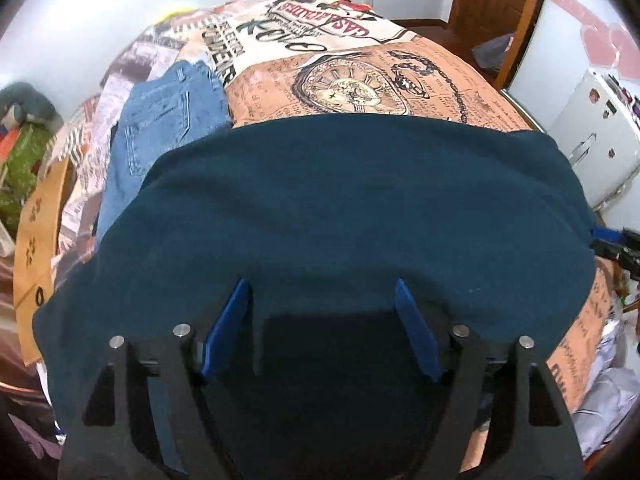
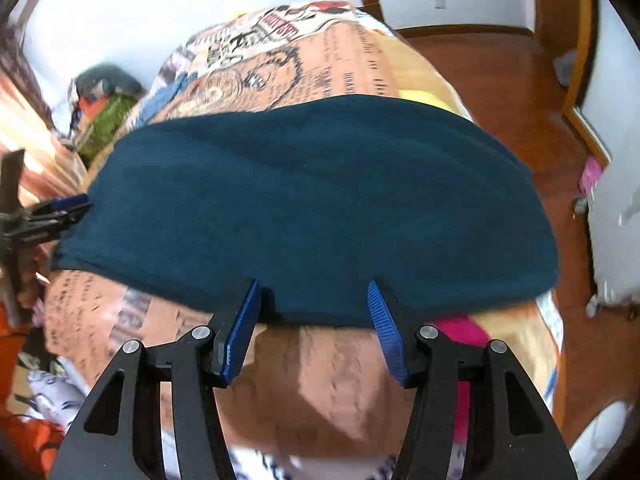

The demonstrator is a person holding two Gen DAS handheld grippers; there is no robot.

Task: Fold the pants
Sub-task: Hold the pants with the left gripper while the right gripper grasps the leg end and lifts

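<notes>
Your dark teal, soft fleece pants (image 1: 352, 208) lie spread in a broad band across a bed covered by a printed quilt with a pocket-watch and newsprint pattern (image 1: 360, 84).

Your left gripper (image 1: 323, 292) hangs over the near part of the garment, its blue-padded fingers (image 1: 228, 320) spread wide with teal cloth filling the gap between them and running under the black frame; the jaws are released and pinch nothing. From this side the fabric reaches past both fingers, left and right.

Your right gripper (image 2: 314, 290) sits at the near hem of the same pants (image 2: 312, 208), jaws likewise parted. The tips of its blue ribbed pads (image 2: 384, 320) meet the cloth's edge, while bare quilt (image 2: 320, 380) shows between the fingers closer to the camera. Whether the tips touch the fabric or float just above it cannot be told.

Each tool appears in the other's view, at the garment's side edge: the right one (image 1: 616, 244) at the far right of the left camera, the left one (image 2: 60, 208) at the far left of the right camera.

A pair of light blue denim jeans (image 1: 160, 128) lies just beyond the teal pants, partly tucked under their far left corner.
</notes>
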